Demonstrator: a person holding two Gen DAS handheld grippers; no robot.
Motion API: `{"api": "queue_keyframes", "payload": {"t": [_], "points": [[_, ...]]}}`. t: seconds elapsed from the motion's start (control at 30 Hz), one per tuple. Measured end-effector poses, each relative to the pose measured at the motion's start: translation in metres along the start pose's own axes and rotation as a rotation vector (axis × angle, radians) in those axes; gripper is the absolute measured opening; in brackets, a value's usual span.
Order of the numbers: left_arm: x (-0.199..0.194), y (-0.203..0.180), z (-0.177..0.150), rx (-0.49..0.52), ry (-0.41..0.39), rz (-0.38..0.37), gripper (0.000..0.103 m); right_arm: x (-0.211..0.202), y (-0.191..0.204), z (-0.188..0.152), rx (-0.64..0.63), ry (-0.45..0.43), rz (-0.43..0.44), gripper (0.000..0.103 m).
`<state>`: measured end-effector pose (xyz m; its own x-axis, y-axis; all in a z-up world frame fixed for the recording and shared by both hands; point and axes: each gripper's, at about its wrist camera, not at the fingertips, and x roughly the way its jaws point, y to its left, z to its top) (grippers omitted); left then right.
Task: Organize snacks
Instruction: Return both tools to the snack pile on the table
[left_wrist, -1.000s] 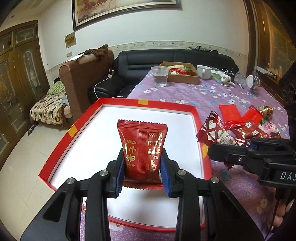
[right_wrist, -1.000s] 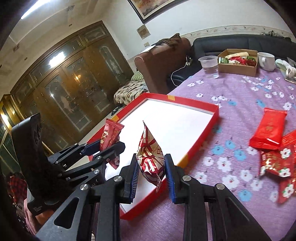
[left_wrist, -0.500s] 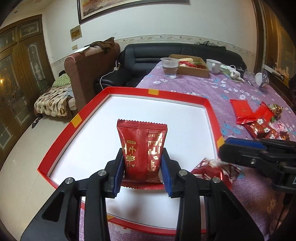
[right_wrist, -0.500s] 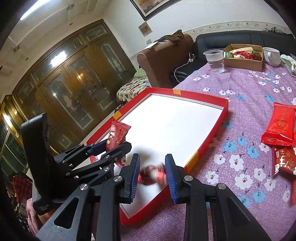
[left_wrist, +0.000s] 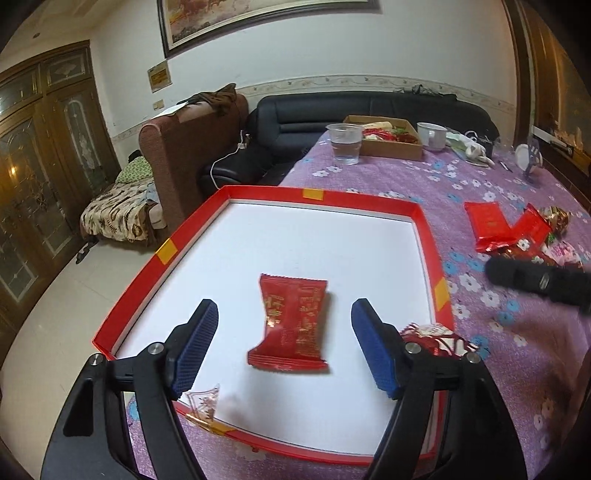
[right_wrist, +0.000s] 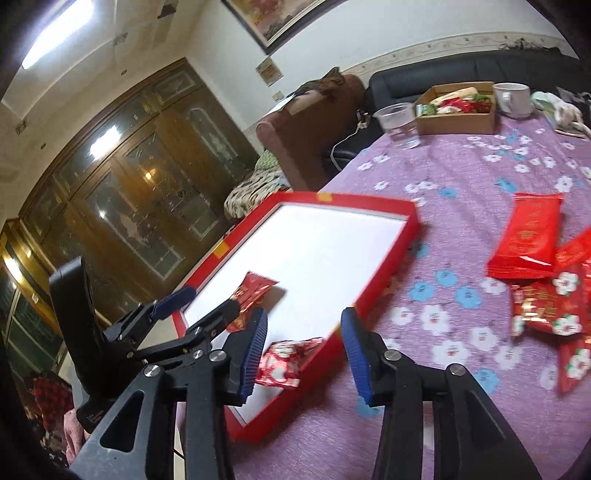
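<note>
A red-rimmed white tray (left_wrist: 428, 236) lies at the table's left edge. My left gripper (left_wrist: 284, 345) is open just above it, and a dark red snack packet (left_wrist: 291, 323) lies on the tray floor between its fingers. A red-and-white patterned packet (left_wrist: 437, 339) lies in the tray's near right corner; it shows in the right wrist view (right_wrist: 284, 360) below my open, empty right gripper (right_wrist: 303, 354). The tray (right_wrist: 376, 269) and the dark red packet (right_wrist: 251, 295) also show there. More red packets (right_wrist: 524, 240) lie in a pile on the cloth to the right.
The table has a purple flowered cloth (left_wrist: 480, 177). At its far end stand a clear plastic cup (left_wrist: 345, 142), a cardboard box of snacks (left_wrist: 388, 138) and a white mug (left_wrist: 432, 134). A brown armchair (left_wrist: 192, 147) and a black sofa (left_wrist: 369, 107) stand beyond the table.
My left gripper has opened and let the dark red packet drop flat into the tray. My right gripper has released the patterned packet into the tray corner and pulled back to the right.
</note>
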<state>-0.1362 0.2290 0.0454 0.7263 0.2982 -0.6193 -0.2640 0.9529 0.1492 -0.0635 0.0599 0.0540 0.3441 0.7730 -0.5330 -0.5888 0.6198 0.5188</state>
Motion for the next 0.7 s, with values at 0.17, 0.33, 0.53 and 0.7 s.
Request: {"api": "queue_keyframes", "payload": {"t": [0.17, 0.33, 0.53, 0.7], "points": [[-0.006, -0.019, 0.003, 0.054, -0.012, -0.014, 0.075, -0.043, -0.036, 0.007, 0.052, -0.072, -0.069, 0.051], [-0.014, -0.049, 0.006, 0.119, -0.026, -0.048, 0.075, -0.096, -0.09, 0.001, 0.134, -0.138, -0.161, 0.057], [-0.027, -0.093, 0.01, 0.221, -0.039, -0.105, 0.075, -0.155, -0.138, -0.01, 0.251, -0.234, -0.228, 0.058], [-0.034, -0.135, 0.01, 0.292, -0.026, -0.208, 0.079, -0.205, -0.174, -0.022, 0.303, -0.299, -0.323, 0.067]]}}
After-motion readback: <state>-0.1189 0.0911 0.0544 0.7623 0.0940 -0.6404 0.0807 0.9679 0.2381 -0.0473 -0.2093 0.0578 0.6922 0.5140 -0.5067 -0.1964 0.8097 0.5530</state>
